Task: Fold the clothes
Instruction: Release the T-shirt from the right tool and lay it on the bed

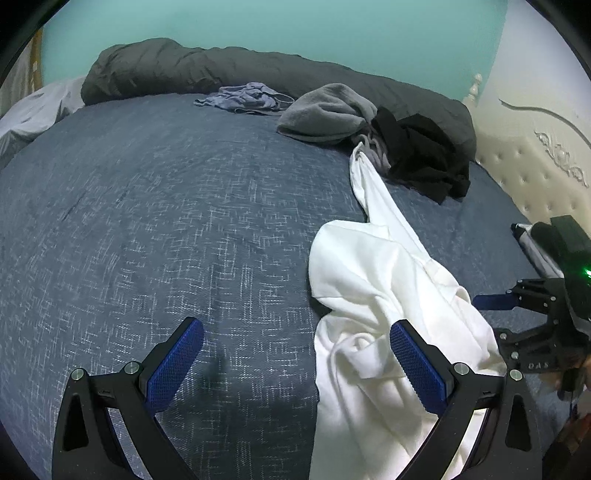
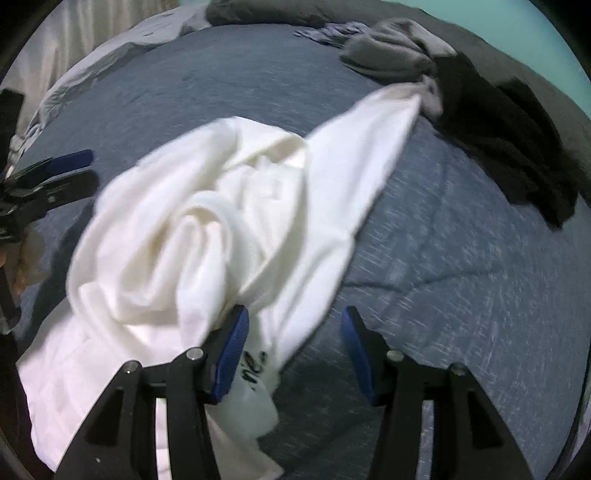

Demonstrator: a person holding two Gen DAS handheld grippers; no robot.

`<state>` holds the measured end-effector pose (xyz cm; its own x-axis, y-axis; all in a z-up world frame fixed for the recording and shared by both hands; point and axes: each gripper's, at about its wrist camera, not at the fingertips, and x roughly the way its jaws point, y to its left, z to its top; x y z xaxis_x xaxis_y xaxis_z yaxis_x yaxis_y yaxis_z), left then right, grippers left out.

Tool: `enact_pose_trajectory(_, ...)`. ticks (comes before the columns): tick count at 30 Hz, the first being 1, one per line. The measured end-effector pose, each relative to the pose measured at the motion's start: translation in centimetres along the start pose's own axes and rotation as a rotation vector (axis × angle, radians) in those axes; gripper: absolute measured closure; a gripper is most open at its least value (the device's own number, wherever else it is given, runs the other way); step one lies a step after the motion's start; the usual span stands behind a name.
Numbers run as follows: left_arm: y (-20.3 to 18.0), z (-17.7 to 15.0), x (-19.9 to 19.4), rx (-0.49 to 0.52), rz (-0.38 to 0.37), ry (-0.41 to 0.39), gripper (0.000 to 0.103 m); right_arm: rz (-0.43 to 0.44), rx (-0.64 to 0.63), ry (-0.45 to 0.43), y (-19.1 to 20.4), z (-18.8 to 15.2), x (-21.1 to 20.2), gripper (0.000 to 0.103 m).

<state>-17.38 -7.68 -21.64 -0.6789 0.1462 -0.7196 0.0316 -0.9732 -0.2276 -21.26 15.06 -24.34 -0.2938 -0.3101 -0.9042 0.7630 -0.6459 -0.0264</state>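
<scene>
white garment [image 1: 373, 280], crumpled, lies on the blue bed cover [image 1: 166, 206] toward the near right side of the bed. one long strip of it stretches away to the far pile of clothes, its tip touching a grey towel [image 1: 325, 110] and a black garment [image 1: 424, 155]. some dark lettering shows on the white cloth in the right wrist view, too blurred to read.

left tongs [image 1: 297, 369]: spread wide. left pad over bare bed cover, right pad [image 1: 417, 369] over the white cloth near its lower folds. nothing between the pads; whether the right pad touches the cloth, cannot tell.

right tongs [image 2: 293, 354]: also spread. left pad [image 2: 231, 354] sits against the bunched white cloth, right pad over bare cover. a flap of the white cloth hangs in the gap but is not pinched. right wrist view is motion-blurred.

each pair of tongs shows in the other's view: right tongs at the right edge of the left wrist view, beside the cloth's edge; left tongs at the left edge of the right wrist view.

farther back: a pale purple garment [image 1: 243, 96] lies apart from the pile, near a long dark grey duvet [image 1: 207, 70] rolled along the far edge. cream tufted headboard [image 1: 535, 155] at right, teal wall [image 1: 277, 26] behind.
</scene>
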Motion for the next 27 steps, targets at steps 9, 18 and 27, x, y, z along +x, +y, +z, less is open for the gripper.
enact_pose_trajectory(9,0.6,0.1,-0.5,-0.026,-0.023,-0.011,0.0,0.026,-0.112,0.022,2.9,0.1,0.0,0.05)
enact_pose_trajectory(18,1.4,0.1,-0.4,-0.051,-0.03,-0.005,0.0,0.053,-0.04,0.034,1.7,-0.1,0.7,0.099)
enact_pose_trajectory(27,1.3,0.0,-0.3,-0.046,-0.031,0.0,0.0,-0.083,0.141,-0.211,-3.8,2.1,-6.7,0.101)
